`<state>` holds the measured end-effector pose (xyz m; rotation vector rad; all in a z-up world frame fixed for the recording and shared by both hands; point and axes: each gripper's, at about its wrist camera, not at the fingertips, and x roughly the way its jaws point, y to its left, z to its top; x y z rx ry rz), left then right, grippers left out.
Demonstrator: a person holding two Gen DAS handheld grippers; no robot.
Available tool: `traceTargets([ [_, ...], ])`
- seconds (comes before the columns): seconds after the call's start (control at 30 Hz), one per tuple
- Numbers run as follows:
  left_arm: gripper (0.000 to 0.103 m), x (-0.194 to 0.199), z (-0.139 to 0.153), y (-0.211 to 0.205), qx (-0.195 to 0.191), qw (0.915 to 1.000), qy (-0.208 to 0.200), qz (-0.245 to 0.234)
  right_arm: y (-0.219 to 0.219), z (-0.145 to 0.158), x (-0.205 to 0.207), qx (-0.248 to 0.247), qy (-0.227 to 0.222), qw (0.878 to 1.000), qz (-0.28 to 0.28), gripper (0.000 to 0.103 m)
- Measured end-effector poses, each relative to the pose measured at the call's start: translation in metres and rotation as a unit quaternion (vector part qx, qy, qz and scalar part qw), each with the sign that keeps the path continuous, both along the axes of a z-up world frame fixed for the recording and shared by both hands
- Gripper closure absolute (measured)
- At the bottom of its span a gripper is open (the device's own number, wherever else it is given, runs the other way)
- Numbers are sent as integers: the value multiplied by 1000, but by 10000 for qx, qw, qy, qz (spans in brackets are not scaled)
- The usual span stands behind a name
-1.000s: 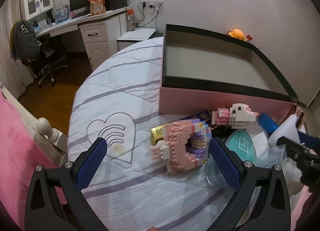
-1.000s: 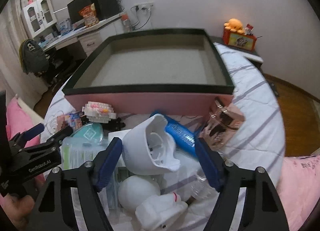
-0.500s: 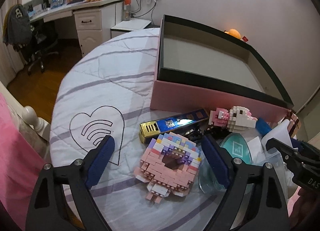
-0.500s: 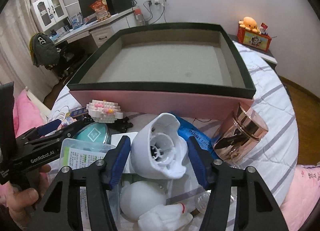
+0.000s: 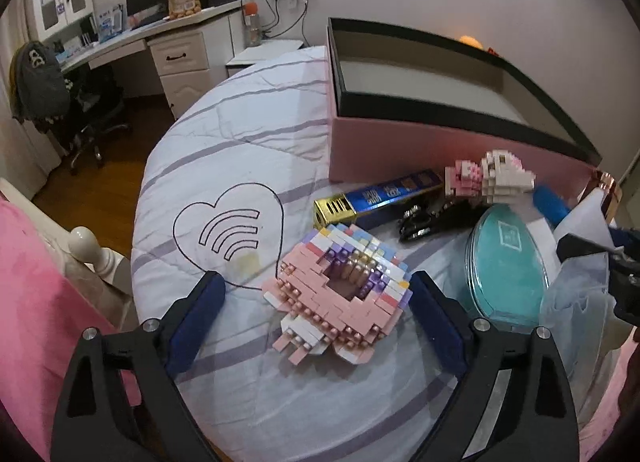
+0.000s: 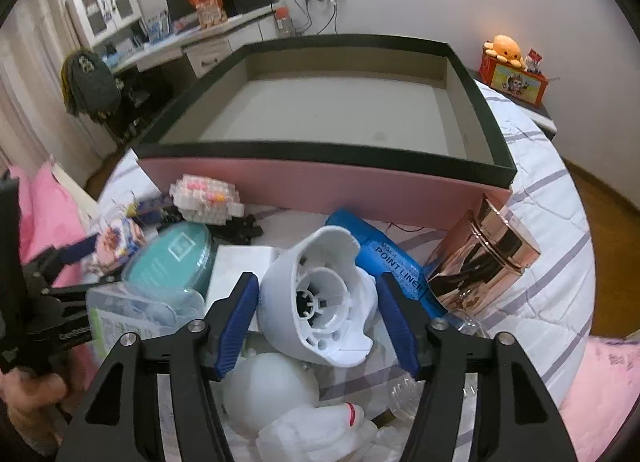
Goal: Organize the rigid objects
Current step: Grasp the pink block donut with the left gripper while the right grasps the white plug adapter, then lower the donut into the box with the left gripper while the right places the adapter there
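1. Your right tool [image 6: 316, 282] has the white shell [image 6: 320, 294] between its blue pads. The pads look to touch both flanks, yet the jaws are opening. The shell is curved and smooth, so if you lift on that grip it can rotate or slide out.
2. Just under that tool, the shell rests on a white ball [image 6: 268, 386]. If the shell drops, the ball can roll off the bed [image 5: 240, 134].
3. Right of the tool, the blue pen [image 6: 396, 262] and the copper jar [image 6: 484, 258] sit close by. If you swing sideways, the right finger can clip them and tip the jar.
4. Your left tool [image 5: 316, 282] stands wide around the brick model [image 5: 340, 294]. The right pad is at its edge and the left pad is well apart. If you close off-centre, you push the model along the quilt, and a hard pinch may split the bricks.
5. Ahead of both tools stands the empty box [image 6: 320, 178]. Its near wall is tall, so a low carry can knock the load against the black rim.
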<state>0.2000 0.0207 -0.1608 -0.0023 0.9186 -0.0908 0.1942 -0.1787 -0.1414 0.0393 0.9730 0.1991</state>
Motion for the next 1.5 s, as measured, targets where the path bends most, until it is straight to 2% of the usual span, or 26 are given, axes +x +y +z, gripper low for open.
traceTargets([
  [0.07,28,1,2,2,-55,10000,-31,-5,-1,0,-1,52,-22,10000,-42,40],
  [0.1,41,3,4,3,-108,9999,-42,-28,-2,1,-2,57,-32,10000,-33,41],
  [0.37,42,0,10,10,-289,9995,-84,31,-8,9,-12,198,-158,9997,-52,42],
  [0.67,42,-4,56,12,-229,9983,-537,7,-14,41,-18,430,-540,9976,-66,42],
  [0.87,42,25,96,-8,-320,9957,-852,-164,-11,73,-3,400,-889,9952,60,42],
  [1.03,42,71,119,-33,-357,9939,-985,-357,-21,93,41,292,-1065,9939,-4,42],
  [1.17,41,116,111,-56,-327,9953,-781,-470,-30,87,84,200,-934,9954,-101,42],
  [1.3,41,154,81,-76,-173,9978,-364,-525,-38,63,124,177,-588,9978,-242,42],
  [1.5,40,179,48,-90,91,9985,63,-540,-40,27,156,93,-86,9993,-339,42],
])
